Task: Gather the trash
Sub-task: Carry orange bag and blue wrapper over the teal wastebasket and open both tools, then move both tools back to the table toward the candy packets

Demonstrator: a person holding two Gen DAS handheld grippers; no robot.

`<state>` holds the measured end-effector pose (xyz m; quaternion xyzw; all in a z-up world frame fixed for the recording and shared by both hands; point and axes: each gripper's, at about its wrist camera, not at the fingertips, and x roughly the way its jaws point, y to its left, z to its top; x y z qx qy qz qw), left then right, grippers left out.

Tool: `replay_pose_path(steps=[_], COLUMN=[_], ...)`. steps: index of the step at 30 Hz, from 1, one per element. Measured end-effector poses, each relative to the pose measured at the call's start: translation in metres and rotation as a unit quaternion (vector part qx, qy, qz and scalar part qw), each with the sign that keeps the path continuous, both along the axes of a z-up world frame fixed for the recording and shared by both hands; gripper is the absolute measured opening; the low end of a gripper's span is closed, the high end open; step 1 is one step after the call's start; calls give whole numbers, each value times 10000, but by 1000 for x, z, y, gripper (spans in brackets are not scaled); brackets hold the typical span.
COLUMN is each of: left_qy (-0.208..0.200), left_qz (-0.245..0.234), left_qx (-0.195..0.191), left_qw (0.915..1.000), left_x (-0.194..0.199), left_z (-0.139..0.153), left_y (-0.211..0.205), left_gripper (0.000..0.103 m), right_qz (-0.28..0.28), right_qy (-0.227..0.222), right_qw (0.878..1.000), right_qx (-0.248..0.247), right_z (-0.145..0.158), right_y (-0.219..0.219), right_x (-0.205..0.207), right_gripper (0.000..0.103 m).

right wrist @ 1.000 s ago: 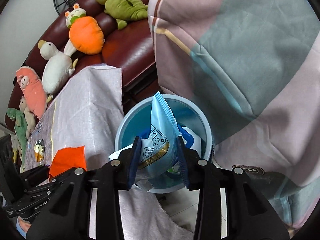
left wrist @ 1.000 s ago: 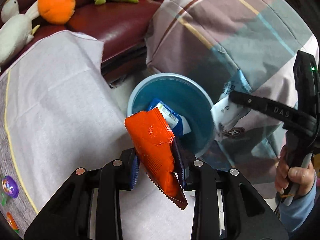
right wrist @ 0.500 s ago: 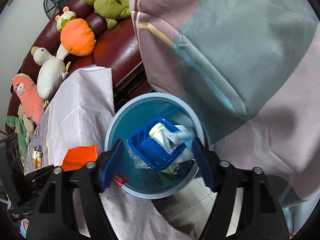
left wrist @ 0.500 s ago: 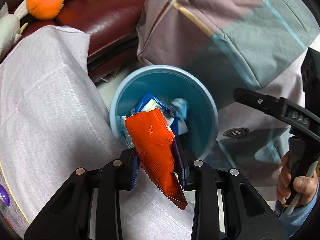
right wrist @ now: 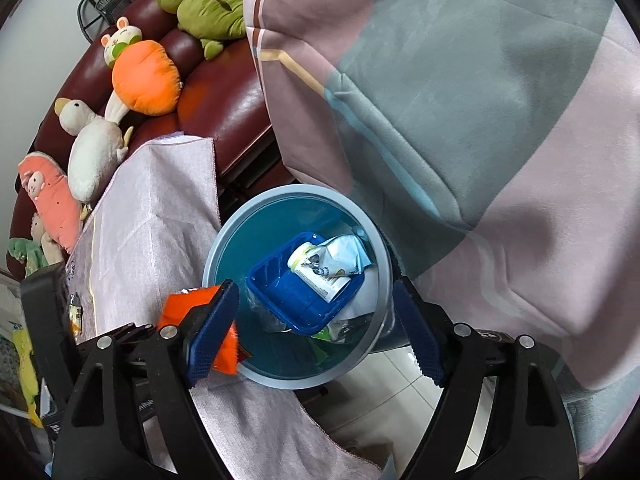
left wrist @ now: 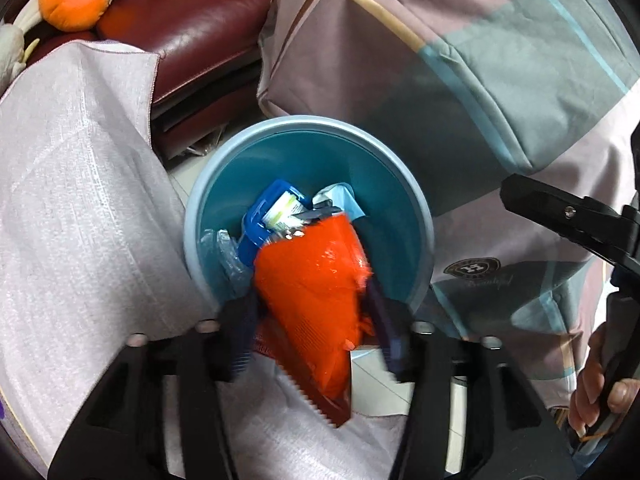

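A round blue bin (left wrist: pixel 416 216) stands on the floor beside the table; it also shows in the right wrist view (right wrist: pixel 224 248). Inside lie a blue plastic tray (right wrist: pixel 296 300) and a pale blue snack bag (right wrist: pixel 340 260). An orange wrapper (left wrist: pixel 316 280) sits between my left gripper's (left wrist: pixel 312 316) parted jaws, over the bin's near rim; the jaws are blurred. The wrapper also shows in the right wrist view (right wrist: pixel 188 304). My right gripper (right wrist: pixel 316 332) is open and empty above the bin.
A white cloth (left wrist: pixel 80 200) covers the table left of the bin. A striped blanket (left wrist: pixel 460 60) hangs behind it. A red leather sofa (left wrist: pixel 192 28) carries plush toys (right wrist: pixel 144 76). Tiled floor (right wrist: pixel 400 400) lies below.
My right gripper opened and dropped the pale blue bag into the bin. My left gripper moved over the bin's rim and its jaws spread around the orange wrapper.
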<state>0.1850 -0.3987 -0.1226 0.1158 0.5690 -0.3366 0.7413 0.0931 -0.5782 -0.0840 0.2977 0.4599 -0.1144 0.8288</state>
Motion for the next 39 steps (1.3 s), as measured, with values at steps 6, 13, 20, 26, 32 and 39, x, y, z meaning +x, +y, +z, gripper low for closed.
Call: replay_pose_path(steps=[6,13,20,26,32,39], left_qy=[-5,25,-2,-73,-178,-253], left_qz=[199,374,466,557,721,1067], left_qx=[42,-9,-132,-190,-284,-401], left_qw=[9998,9993,9988,9982,9968,9932], left_x=[5,11,7,1,-3,-7], left_z=[-2,1,12,23,35,47], left_y=[8,21,39,58,88,139], left_gripper=[84,86,87,88,89,90], right_qz=[-32,12,18,177,281,482], right_qy=[67,161,343,404,382,333], right_qw=[10000,9998,9993,9987,9984,9975], right_qx=[-44,-65,-155,-238,-323,-394], right_z=[0,-3,-3,3,17,32], right_y=[0,5,10,29,50,85], right_x=[1,5,5,6,6,8], right_gripper=[76,76,79,79,81,82])
